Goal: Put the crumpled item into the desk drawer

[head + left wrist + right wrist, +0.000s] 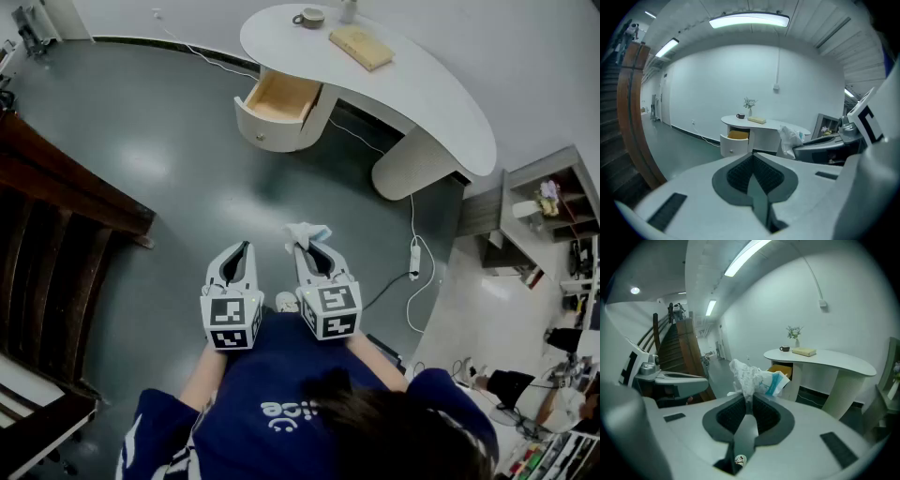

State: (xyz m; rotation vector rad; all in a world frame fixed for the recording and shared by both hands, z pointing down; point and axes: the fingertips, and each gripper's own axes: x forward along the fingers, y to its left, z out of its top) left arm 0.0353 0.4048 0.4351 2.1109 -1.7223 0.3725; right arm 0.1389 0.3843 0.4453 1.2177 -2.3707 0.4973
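By my reading the task was at its carrying stage. The crumpled white-and-blue wrapper was pinched near its lower edge by the right tongs, jaws clamped on it. It stuck up past their tips above the grey floor, well apart from the rounded white drawer with a pale wooden inside. That drawer stood pulled out beneath the curved white counter, so no opening seemed needed. What remained was to cross the floor, lower the wrapper into the drawer and release it. The left tongs were just beside the right, jaws together with nothing between them. Only the head view showed the full stretch of floor between wrapper and drawer, along with the dark mug and tan book on the counter and a white power strip on the floor. Only the right gripper view showed the grip itself, with the ribbed pads pressed on the wrapper's bunched base. The left gripper view showed its own jaws meeting empty, and showed the wrapper from the side.
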